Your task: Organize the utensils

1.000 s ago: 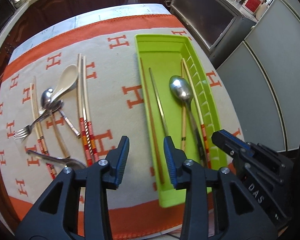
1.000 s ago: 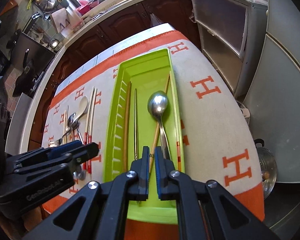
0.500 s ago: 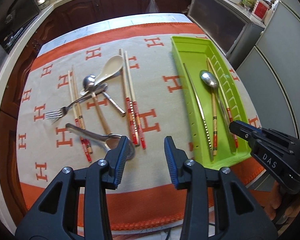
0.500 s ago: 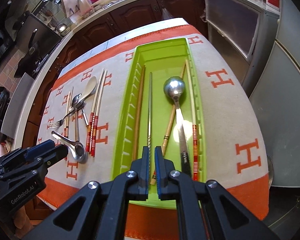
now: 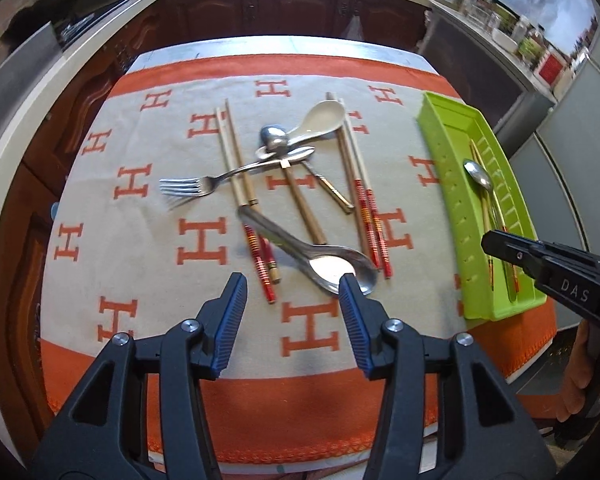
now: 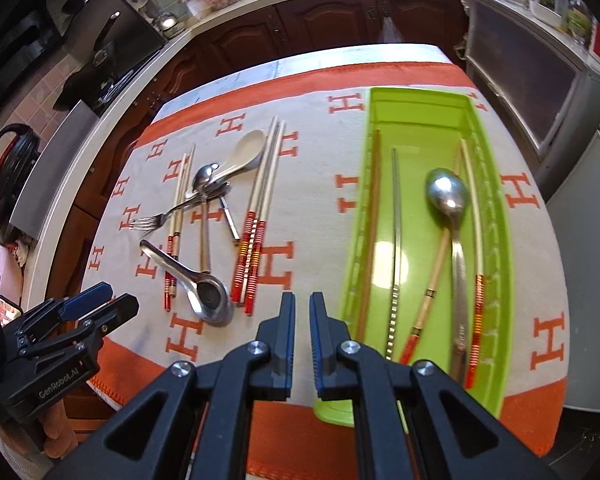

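Utensils scattered mid-cloth, left of tray. Left gripper wide open, empty, above ladle bowl. Right gripper nearly closed, empty, near tray's near-left edge.

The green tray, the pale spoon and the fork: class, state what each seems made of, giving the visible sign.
Green tray: apparently plastic, with uniform lime colour, moulded ribs and soft sheen.
Pale spoon: likely ceramic or melamine; opaque cream, thick smooth bowl.
Fork: metal, probably stainless steel; grey with bright reflections.
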Demonstrator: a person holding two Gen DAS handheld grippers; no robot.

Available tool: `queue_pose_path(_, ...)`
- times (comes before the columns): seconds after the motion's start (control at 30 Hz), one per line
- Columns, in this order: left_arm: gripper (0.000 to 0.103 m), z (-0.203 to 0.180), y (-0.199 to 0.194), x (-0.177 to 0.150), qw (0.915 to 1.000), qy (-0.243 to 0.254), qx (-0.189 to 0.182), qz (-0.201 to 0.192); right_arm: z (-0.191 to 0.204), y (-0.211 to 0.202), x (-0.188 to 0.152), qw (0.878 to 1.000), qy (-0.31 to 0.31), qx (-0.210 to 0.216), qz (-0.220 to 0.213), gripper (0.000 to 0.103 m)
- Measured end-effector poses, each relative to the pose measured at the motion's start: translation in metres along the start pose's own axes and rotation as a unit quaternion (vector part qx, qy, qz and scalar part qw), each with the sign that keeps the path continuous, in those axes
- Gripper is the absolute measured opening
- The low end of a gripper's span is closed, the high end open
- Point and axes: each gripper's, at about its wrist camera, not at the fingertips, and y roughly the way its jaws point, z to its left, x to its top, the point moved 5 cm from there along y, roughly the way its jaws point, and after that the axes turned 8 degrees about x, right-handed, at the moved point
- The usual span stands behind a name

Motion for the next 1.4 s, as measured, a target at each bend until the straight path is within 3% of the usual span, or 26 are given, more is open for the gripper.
queue_pose_path(0.27,0.044,0.036,0.029,0.002,0.9961,-0.059,-0.059,-0.028,0.017,0.022,0.005,1.000,-0.016,0.001,0.022,0.007)
queue_pose_path(0.57,0.044,0.038,0.063,0.020,0.9893,-0.078,-0.105,-0.064,0.011,0.035,0.012,0.999,-0.007,-0.015,0.035,0.007)
queue_pose_path(0.7,0.029,0.031,0.074,0.023,0.9871,-0.080,-0.121,-0.068,0.008,0.040,0.022,0.999,-0.001,-0.015,0.032,0.007)
queue_pose_path(0.9,0.022,0.023,0.079,0.027,0.9840,-0.081,-0.133,-0.087,0.009,0.062,0.048,0.998,0.019,0.022,0.050,0.007)
queue_pose_path(1.07,0.010,0.013,0.087,0.030,0.9825,-0.076,-0.153,-0.074,0.009,0.091,0.058,0.996,0.028,0.020,0.079,0.007)
queue_pose_path(1.23,0.006,0.005,0.091,0.032,0.9823,-0.070,-0.160,-0.067,0.009,0.109,0.055,0.993,0.036,0.024,0.110,0.007)
queue_pose_path(1.4,0.004,-0.005,0.087,0.036,0.9815,-0.056,-0.167,-0.075,0.009,0.110,0.054,0.993,0.028,0.015,0.112,0.007)
